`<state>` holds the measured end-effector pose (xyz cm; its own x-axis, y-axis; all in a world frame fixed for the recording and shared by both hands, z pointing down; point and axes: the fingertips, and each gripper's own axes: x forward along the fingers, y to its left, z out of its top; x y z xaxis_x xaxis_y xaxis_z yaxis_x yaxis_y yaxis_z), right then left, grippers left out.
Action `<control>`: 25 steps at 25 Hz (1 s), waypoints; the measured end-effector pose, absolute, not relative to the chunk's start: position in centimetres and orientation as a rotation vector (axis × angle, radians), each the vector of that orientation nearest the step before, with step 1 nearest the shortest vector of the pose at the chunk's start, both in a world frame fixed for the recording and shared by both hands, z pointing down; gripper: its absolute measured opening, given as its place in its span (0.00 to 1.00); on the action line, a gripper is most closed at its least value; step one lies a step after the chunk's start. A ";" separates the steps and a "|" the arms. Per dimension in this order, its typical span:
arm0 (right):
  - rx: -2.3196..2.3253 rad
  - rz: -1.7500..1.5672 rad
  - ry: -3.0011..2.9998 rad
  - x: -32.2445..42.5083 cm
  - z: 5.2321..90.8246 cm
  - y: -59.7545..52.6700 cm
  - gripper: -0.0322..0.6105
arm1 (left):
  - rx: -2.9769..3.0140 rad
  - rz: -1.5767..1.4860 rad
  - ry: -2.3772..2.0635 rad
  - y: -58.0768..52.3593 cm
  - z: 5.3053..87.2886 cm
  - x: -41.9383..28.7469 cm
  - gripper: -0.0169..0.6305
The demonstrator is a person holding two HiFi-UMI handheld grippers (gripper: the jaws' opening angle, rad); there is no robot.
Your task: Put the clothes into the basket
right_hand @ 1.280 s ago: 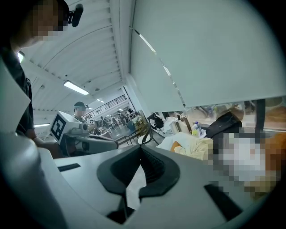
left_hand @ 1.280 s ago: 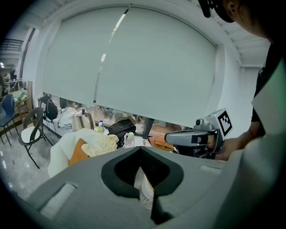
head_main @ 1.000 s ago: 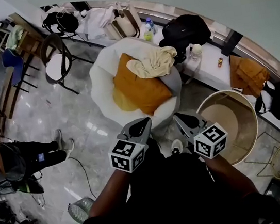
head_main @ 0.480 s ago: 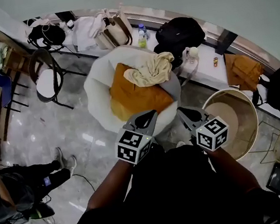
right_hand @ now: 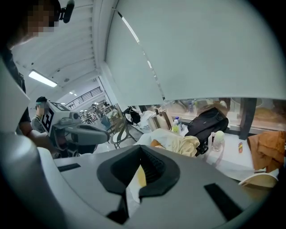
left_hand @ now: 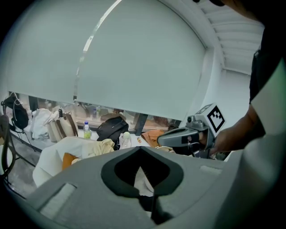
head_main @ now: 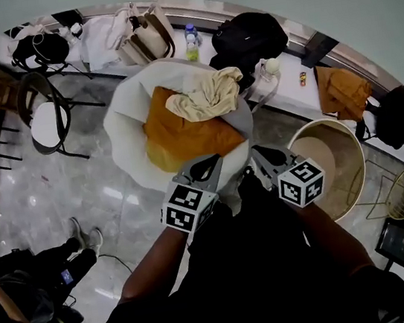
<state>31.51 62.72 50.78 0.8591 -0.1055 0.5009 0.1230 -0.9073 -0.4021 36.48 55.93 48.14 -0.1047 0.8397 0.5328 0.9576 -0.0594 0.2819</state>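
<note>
- The left gripper [head_main: 204,168] and right gripper [head_main: 263,159] are side by side low in the head view, both pointing at a white chair [head_main: 119,132].
- The left gripper's jaws are pressed together, with nothing between them.
- The right gripper's jaws are pressed together too, and pinch nothing.
- Neither gripper touches any clothes.
- A cream garment [head_main: 205,95] lies crumpled at the back of the chair seat, partly on top of an orange fabric [head_main: 179,134].
- The orange fabric fills most of the seat; whether it is a cushion or clothing I cannot tell.
- The basket [head_main: 350,142], round and tan, stands on the floor to the right of the chair, just beside the right gripper in the head view.
- Behind the chair runs a white ledge [head_main: 293,94] with a black backpack [head_main: 247,37], a bottle [head_main: 191,42] and a second orange cloth [head_main: 342,91] on it.
- A dark-framed chair [head_main: 49,119] stands to the left, well apart from the white one.
- Another person [head_main: 32,280] is on the floor at lower left.
</note>
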 end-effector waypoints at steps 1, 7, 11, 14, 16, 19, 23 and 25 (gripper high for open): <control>-2.601 -0.743 -0.010 32.2 51.4 63.5 0.07 | -1.959 -0.902 -1.998 56.5 48.7 37.0 0.02; -2.550 -0.815 0.014 36.3 56.7 68.9 0.07 | -2.005 -0.987 -1.884 60.4 52.7 39.9 0.02; -2.465 -0.829 -0.009 39.3 62.1 73.9 0.07 | -2.056 -1.060 -1.782 64.1 56.9 42.5 0.02; -2.410 -0.841 -0.020 41.5 67.0 76.7 0.07 | -2.083 -1.133 -1.681 66.1 61.2 44.8 0.02; -2.396 -0.878 -0.027 42.8 70.3 78.3 0.07 | -2.072 -1.180 -1.641 67.6 64.1 45.7 0.02; -2.394 -0.953 -0.047 44.2 74.9 80.4 0.08 | -2.033 -1.229 -1.630 70.0 67.6 45.7 0.02; -2.390 -1.051 -0.054 45.5 80.5 82.5 0.08 | -2.032 -1.306 -1.620 72.3 71.3 45.6 0.02; -2.387 -1.100 -0.050 46.1 82.9 83.3 0.09 | -2.037 -1.335 -1.598 72.8 73.1 45.9 0.02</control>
